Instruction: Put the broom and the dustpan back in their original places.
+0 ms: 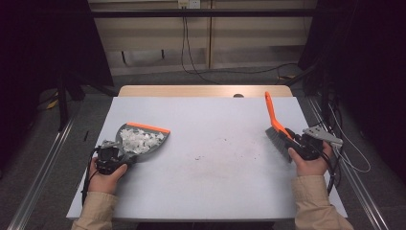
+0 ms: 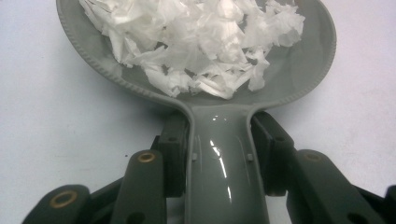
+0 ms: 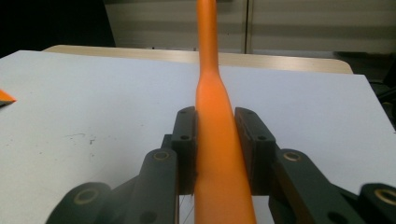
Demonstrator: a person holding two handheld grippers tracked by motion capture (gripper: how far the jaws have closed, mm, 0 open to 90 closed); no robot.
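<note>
Left tongs (image 1: 119, 154) squeeze the grey dustpan (image 1: 141, 139) handle | dustpan full of white paper bits (image 1: 140, 140), near the desk's (image 1: 210, 191) left edge | right tongs (image 1: 293, 142) pinch the orange brush (image 1: 276, 125), by the right edge

Grey dustpan (image 1: 142, 139) with orange lip, near left on bench, heaped with white paper scraps (image 1: 140, 141), handle toward near edge. Orange-handled brush (image 1: 276, 126) at right, grey bristles down near bench, handle slanting up and far.
</note>
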